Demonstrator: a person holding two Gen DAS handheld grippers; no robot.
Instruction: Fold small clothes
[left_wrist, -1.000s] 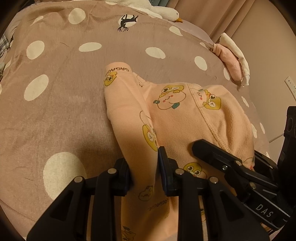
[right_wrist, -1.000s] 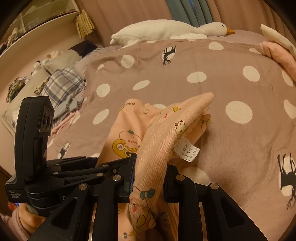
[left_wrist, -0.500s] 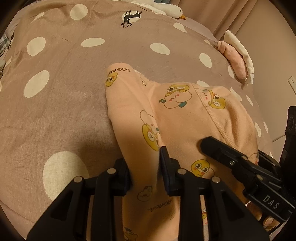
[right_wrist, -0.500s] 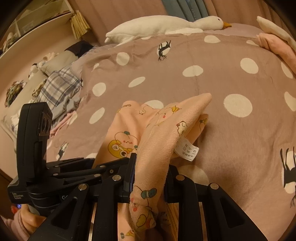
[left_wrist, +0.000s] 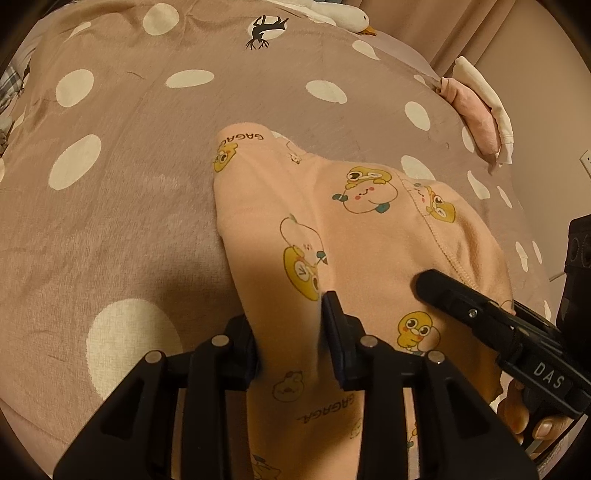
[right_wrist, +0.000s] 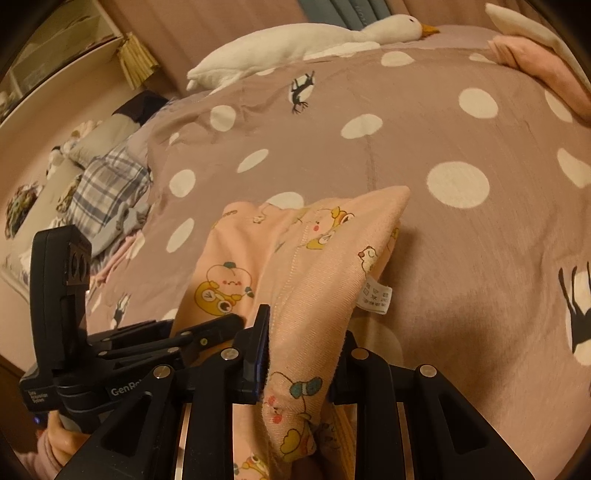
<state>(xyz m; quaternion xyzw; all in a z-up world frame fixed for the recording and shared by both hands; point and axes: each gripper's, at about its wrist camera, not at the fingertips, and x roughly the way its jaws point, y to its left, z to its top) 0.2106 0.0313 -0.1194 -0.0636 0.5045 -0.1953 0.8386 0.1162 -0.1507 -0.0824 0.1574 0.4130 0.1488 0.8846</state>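
A small peach garment with yellow cartoon prints (left_wrist: 373, 236) lies partly folded on the polka-dot bedspread (left_wrist: 122, 206). My left gripper (left_wrist: 291, 343) is shut on its near left edge and holds it just above the bed. My right gripper (right_wrist: 303, 354) is shut on the garment (right_wrist: 314, 258) at its right edge, lifted, with a white care label (right_wrist: 376, 297) hanging out. The right gripper also shows in the left wrist view (left_wrist: 491, 321), and the left gripper in the right wrist view (right_wrist: 162, 343).
A white goose plush (right_wrist: 306, 40) lies at the head of the bed. Folded pink and white clothes (left_wrist: 476, 107) sit at the bed's right edge. A plaid cloth and pillows (right_wrist: 107, 181) lie to the left. A wall stands close on the right.
Both grippers have carried the garment's near edge forward across the bed, still shut on it. The folded part now lies a little further over.
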